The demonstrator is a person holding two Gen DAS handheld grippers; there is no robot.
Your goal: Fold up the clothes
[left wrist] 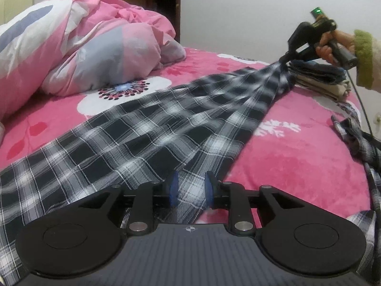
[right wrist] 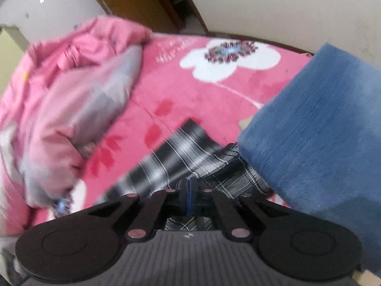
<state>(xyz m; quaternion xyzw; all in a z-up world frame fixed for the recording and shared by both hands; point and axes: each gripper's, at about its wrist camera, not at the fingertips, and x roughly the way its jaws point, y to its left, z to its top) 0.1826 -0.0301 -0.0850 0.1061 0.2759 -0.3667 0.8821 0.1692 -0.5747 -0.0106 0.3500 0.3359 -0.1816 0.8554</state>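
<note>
A black-and-white plaid garment (left wrist: 147,138) lies stretched across the pink flowered bed (left wrist: 297,157). My left gripper (left wrist: 190,188) is open, its blue pads either side of the cloth's near end. My right gripper (left wrist: 284,59) is shut on the plaid garment's far end and lifts it, so the cloth bunches there. In the right wrist view the right gripper (right wrist: 188,190) has its pads pressed together on plaid cloth (right wrist: 166,162).
A crumpled pink and grey duvet (left wrist: 83,43) fills the left of the bed. A stack of folded clothes (left wrist: 319,78) with a blue top piece (right wrist: 321,131) sits by the right gripper. More plaid cloth (left wrist: 362,143) lies at the right edge.
</note>
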